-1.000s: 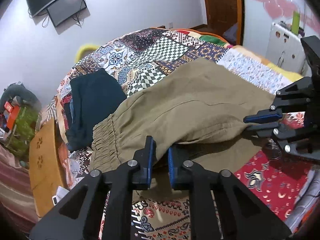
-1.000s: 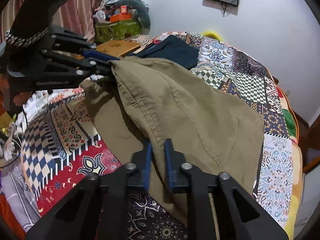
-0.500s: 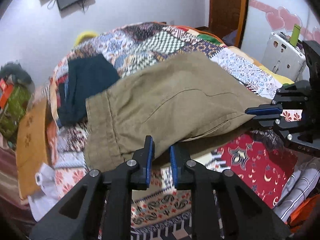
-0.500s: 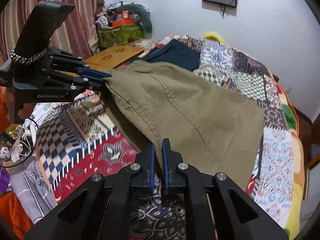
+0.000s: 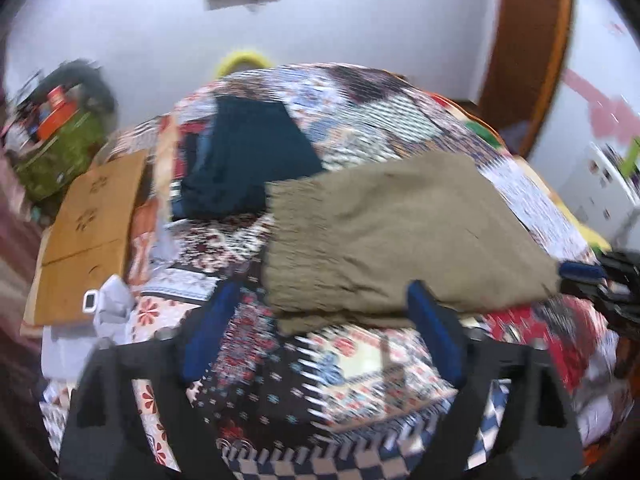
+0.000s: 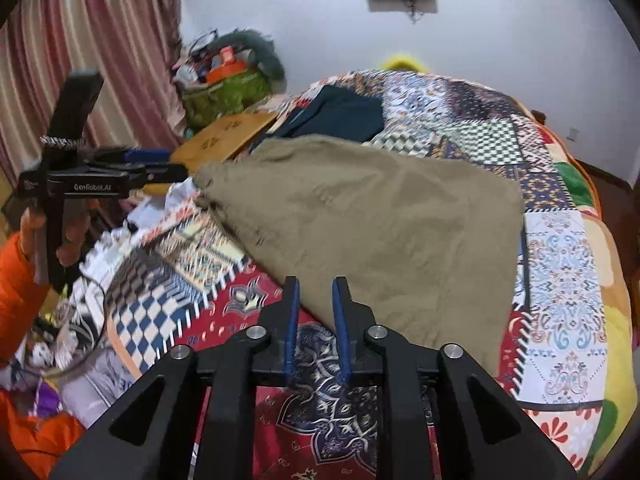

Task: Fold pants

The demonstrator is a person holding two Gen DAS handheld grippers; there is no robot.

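Note:
The olive-khaki pants (image 5: 392,236) lie folded on the patchwork bedspread (image 5: 360,364); they also show in the right wrist view (image 6: 384,224). My left gripper (image 5: 320,300) is wide open and empty, just short of the pants' near edge at the waistband side. In the right wrist view it (image 6: 176,168) hovers at the pants' left corner. My right gripper (image 6: 314,288) is open with a narrow gap at the pants' near edge; no cloth is between its fingers. It shows at the right edge of the left wrist view (image 5: 580,270).
A folded dark navy garment (image 5: 248,160) lies behind the pants. A low wooden table (image 5: 88,232) stands left of the bed, with a green basket of clutter (image 6: 224,92) beyond it. A door (image 5: 524,52) and white cabinet (image 5: 600,184) are at right.
Both grippers lowered the pants' fold onto the bed and let go. The left gripper opened wide and drew back; the right gripper opened slightly. The pants now rest flat.

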